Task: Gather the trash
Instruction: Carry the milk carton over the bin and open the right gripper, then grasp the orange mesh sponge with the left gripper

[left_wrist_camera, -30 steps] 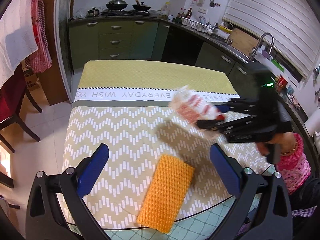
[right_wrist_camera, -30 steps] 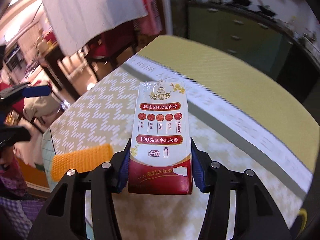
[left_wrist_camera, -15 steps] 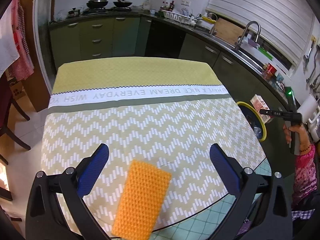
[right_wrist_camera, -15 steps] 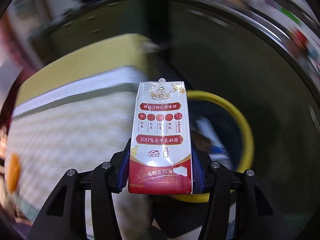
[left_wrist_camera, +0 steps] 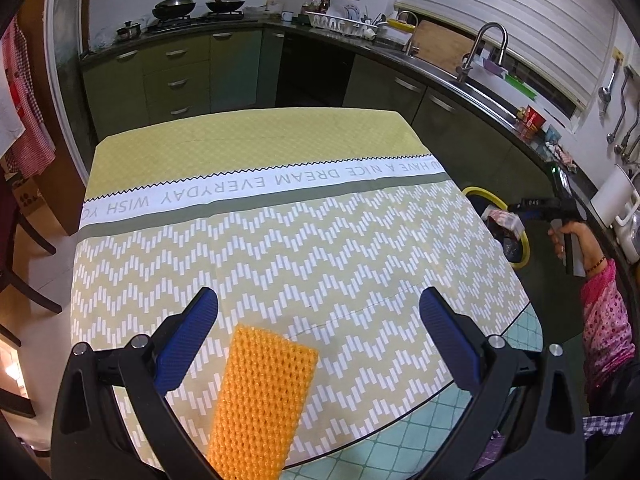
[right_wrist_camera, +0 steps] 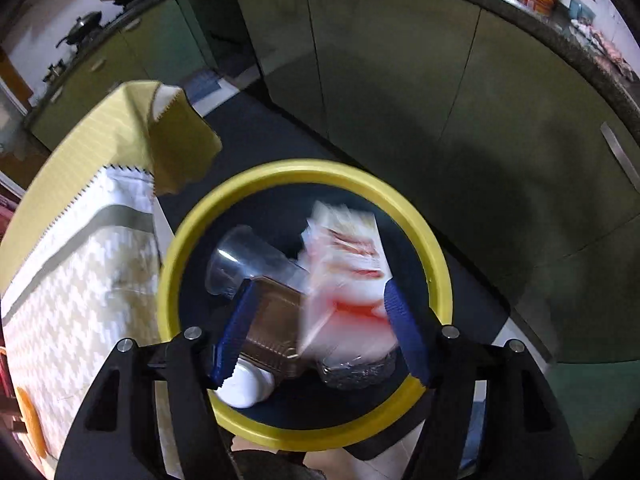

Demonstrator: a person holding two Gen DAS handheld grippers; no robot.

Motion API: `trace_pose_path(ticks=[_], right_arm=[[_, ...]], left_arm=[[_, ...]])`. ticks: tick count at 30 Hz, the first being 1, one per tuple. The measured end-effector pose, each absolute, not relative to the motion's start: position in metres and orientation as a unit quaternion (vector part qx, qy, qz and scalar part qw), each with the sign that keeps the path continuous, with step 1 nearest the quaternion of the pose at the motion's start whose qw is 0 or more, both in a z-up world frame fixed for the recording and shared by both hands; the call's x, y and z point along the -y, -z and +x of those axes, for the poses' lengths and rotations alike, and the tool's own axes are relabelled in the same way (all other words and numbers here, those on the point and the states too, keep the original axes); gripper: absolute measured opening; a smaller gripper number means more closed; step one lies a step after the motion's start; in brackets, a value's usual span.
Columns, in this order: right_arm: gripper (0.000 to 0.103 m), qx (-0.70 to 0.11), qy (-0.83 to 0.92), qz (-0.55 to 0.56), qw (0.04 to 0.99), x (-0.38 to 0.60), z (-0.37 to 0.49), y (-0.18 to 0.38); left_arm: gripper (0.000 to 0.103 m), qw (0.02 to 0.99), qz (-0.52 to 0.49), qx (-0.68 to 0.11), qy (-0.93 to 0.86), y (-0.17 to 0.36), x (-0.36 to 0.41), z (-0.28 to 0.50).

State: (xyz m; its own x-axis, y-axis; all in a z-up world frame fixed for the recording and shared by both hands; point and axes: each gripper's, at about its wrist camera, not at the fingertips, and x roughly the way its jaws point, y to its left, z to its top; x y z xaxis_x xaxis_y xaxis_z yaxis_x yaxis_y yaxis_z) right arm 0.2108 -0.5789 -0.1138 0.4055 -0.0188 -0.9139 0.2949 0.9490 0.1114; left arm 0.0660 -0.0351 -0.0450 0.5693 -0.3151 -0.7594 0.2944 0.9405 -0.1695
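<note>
The right claw [right_wrist_camera: 320, 332] is held pointing down over one bin [right_wrist_camera: 438, 276] with a yellow rim and dark liner. Its jaws have just been opening, and the one carton [right_wrist_camera: 352, 276], blurred, white and red, is seen between the blue pads; the left pad stands clear of it, while contact at the right pad cannot be told through the blur. The carton is above the bin's mouth, over the trash already inside. In the bin one clear cup [right_wrist_camera: 240, 264], one brown tray [right_wrist_camera: 276, 328], one white lid-like piece [right_wrist_camera: 246, 388] and one crumpled clear wrapper [right_wrist_camera: 356, 372] are counted. Just left of the bin the bench's cloth [right_wrist_camera: 80, 280] hangs down, one corner folded back. Behind the bin green cabinet doors [right_wrist_camera: 400, 80] are seen.

The left claw [left_wrist_camera: 318, 332] is held wide and empty above the near edge of the bench [left_wrist_camera: 508, 364]. One orange sponge [left_wrist_camera: 260, 400] lies flat on the cloth between its two fingers [left_wrist_camera: 188, 340], touched by neither. The cloth carries one white band of grey lettering [left_wrist_camera: 256, 188]. Beyond the bench's right edge the bin, the right claw and the person's hand [left_wrist_camera: 572, 240] on its handle are seen, with a pink patterned sleeve [left_wrist_camera: 604, 328]. Along the far counter two pans [left_wrist_camera: 200, 4] and one tap [left_wrist_camera: 480, 48] are seen.
</note>
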Motion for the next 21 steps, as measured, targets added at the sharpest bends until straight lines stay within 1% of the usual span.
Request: trace_pose_path(ticks=[10,17,21], right_arm=[[0.066,-0.491,0.052,0.125,0.861,0.538,0.160,0.076],[0.067,-0.476,-0.014,0.117,0.871,0.486,0.118,0.064],[0.067,-0.474,-0.042,0.102,0.874,0.457,0.108,0.057]], left_arm=[[0.096,0.870,0.013,-0.455,0.188,0.060,0.043,0.069],[0.096,0.842,0.093,-0.500,0.177,0.099,0.037,0.067],[0.096,0.824,0.107,-0.522,0.193,0.118,0.033,0.064]])
